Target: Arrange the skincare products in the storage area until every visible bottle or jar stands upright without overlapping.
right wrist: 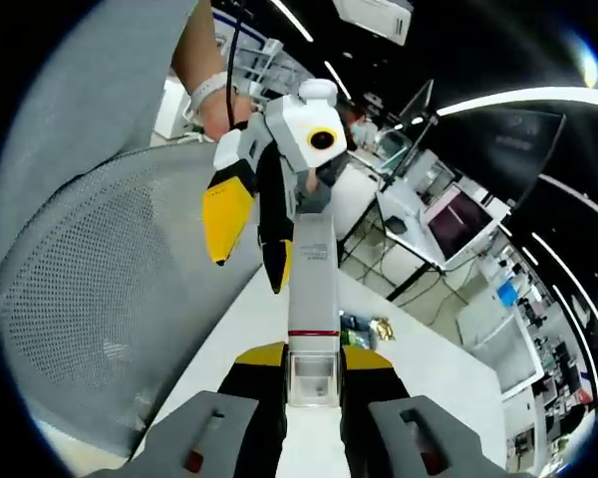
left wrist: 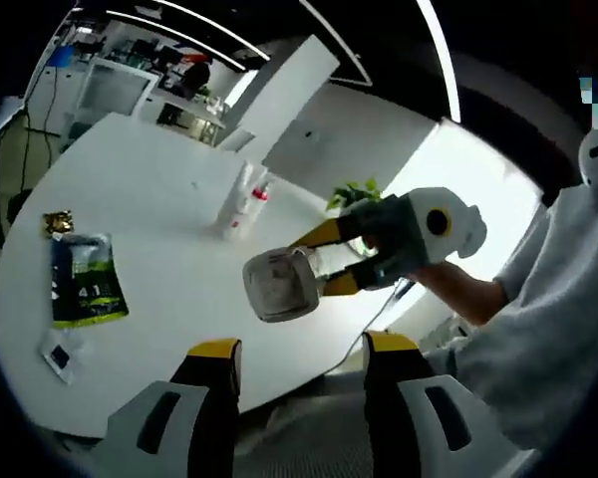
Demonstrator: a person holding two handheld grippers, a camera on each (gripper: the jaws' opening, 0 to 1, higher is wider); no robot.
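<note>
My right gripper [right wrist: 314, 363] is shut on a tall square white bottle [right wrist: 312, 289] with a thin red band, held in the air and pointing away along the jaws. In the left gripper view the same bottle [left wrist: 279, 284] points its rounded square end at the camera, with the right gripper [left wrist: 314, 267] clamped on its sides. My left gripper [left wrist: 301, 349] is open and holds nothing, just below and in front of that bottle. The left gripper [right wrist: 247, 269] also hangs beyond the bottle's far end, jaws apart. Two slim bottles [left wrist: 241, 199], one with a red collar, stand upright on the white table [left wrist: 159, 189].
A green pouch [left wrist: 85, 279], a gold wrapper [left wrist: 58, 221] and a small white packet [left wrist: 62, 354] lie near the table's left edge. A grey mesh chair back [right wrist: 90, 319] stands close on the left of the right gripper view. A person's grey sleeve [left wrist: 548, 329] is at the right.
</note>
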